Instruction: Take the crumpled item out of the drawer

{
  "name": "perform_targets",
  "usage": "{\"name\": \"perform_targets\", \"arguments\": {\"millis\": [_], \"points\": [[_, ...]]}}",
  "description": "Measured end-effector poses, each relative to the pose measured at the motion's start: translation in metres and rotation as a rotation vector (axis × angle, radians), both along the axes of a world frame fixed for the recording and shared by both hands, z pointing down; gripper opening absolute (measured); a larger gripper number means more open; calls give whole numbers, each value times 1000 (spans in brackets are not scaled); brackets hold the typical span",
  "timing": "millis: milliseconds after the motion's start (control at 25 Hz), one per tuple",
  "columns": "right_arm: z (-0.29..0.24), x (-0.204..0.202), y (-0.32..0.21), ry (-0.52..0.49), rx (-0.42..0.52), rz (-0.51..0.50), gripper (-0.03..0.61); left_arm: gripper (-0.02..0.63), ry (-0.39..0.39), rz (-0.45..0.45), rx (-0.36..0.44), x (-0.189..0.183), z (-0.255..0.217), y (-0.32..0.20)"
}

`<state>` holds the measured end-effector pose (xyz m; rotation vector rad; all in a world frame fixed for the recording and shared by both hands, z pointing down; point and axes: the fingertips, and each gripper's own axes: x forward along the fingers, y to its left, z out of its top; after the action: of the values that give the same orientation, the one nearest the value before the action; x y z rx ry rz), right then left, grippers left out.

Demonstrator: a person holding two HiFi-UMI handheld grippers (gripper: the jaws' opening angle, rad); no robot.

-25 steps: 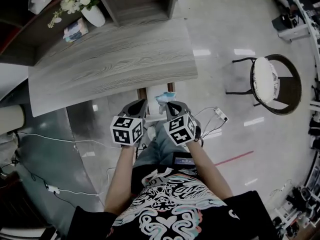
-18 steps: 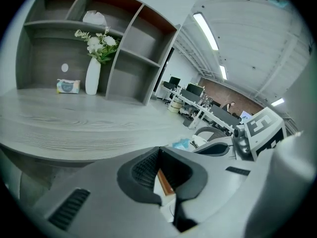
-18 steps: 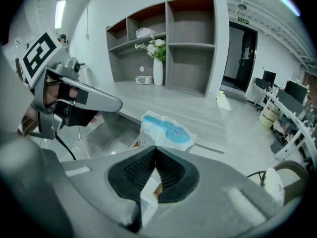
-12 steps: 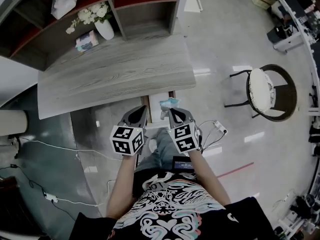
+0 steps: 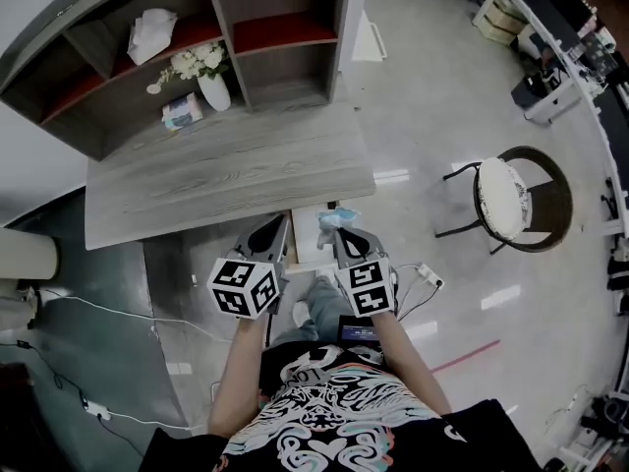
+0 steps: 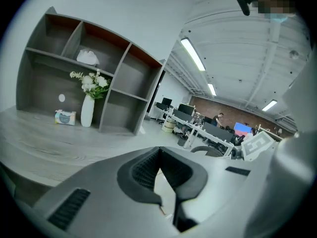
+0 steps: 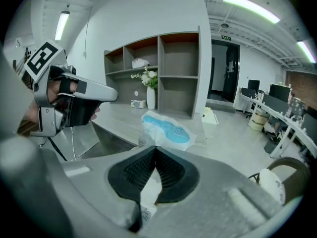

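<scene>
The crumpled item (image 7: 166, 131) is a blue-and-white crinkled wrapper, pinched at its lower edge by my right gripper (image 7: 155, 147), whose jaws are closed on it. In the head view the wrapper (image 5: 336, 218) pokes up past the right gripper (image 5: 344, 232) just in front of the desk's near edge. The open drawer (image 5: 307, 234) shows pale between the two grippers, below the desk top. My left gripper (image 5: 278, 226) hovers beside it at the left, jaws together and holding nothing (image 6: 159, 150).
A grey wood desk (image 5: 226, 170) carries a shelf unit (image 5: 246, 28) with a white flower vase (image 5: 218, 88), a tissue pack (image 5: 182, 112) and a white bundle (image 5: 149, 32). A round chair (image 5: 511, 197) stands right. Cables and a power strip (image 5: 428, 275) lie on the floor.
The head view has tilted up, showing more of the shelf. Both grippers stay close together at the desk's front edge, the right one still holding the wrapper.
</scene>
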<state>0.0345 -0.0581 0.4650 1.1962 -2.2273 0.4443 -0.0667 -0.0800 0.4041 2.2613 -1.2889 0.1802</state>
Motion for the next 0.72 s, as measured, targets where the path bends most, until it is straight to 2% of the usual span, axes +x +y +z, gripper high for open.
{"name": "perform_targets", "arguments": {"millis": [240, 720], "points": [[-23, 0, 1, -30, 64, 7, 8, 0, -8, 6, 73, 0, -27, 2], [-44, 2, 17, -41, 131, 7, 8, 0, -20, 12, 115, -3, -42, 20]]}}
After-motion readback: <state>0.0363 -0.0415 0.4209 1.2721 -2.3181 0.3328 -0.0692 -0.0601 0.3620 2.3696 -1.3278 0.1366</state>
